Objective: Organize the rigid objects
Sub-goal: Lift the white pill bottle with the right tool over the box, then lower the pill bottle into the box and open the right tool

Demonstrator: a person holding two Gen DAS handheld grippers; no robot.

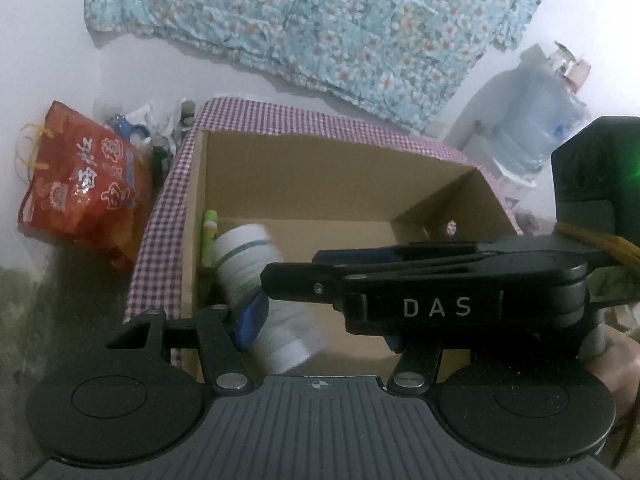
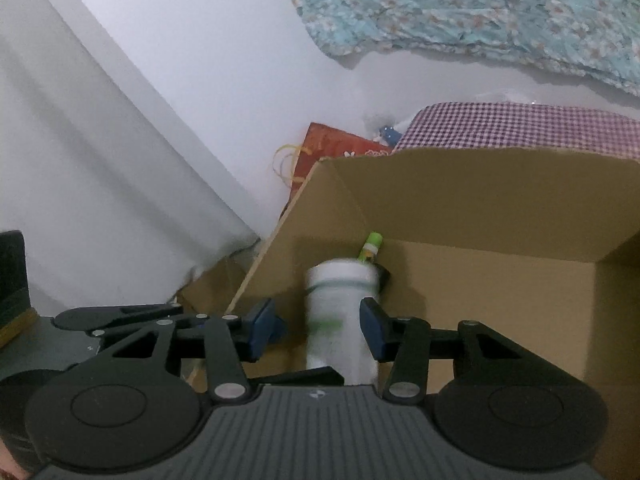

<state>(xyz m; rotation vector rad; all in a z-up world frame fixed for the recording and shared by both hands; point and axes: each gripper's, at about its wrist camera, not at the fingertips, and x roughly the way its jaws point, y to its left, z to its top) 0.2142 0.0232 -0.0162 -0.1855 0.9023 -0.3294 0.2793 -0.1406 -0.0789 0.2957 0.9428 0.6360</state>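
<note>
A white cylindrical container with green bands (image 1: 250, 264) lies tilted inside an open cardboard box (image 1: 320, 168), near its left wall. A small green tube (image 1: 209, 236) stands behind it in the corner. In the right wrist view the white container (image 2: 340, 316), blurred, sits between my right gripper's (image 2: 322, 330) blue pads (image 2: 372, 328), which stand apart with a gap on the left side. My left gripper (image 1: 320, 326) is open; its left blue pad (image 1: 252, 320) is beside the container, its right finger is hidden by the right gripper's black body (image 1: 432, 280) crossing in front.
The box sits on a purple checked cloth (image 1: 160, 240). A red printed bag (image 1: 80, 184) and small bottles (image 1: 168, 136) lie left of it by the white wall. A floral quilt (image 1: 320, 20) hangs behind. A large water bottle (image 1: 536, 120) stands at right.
</note>
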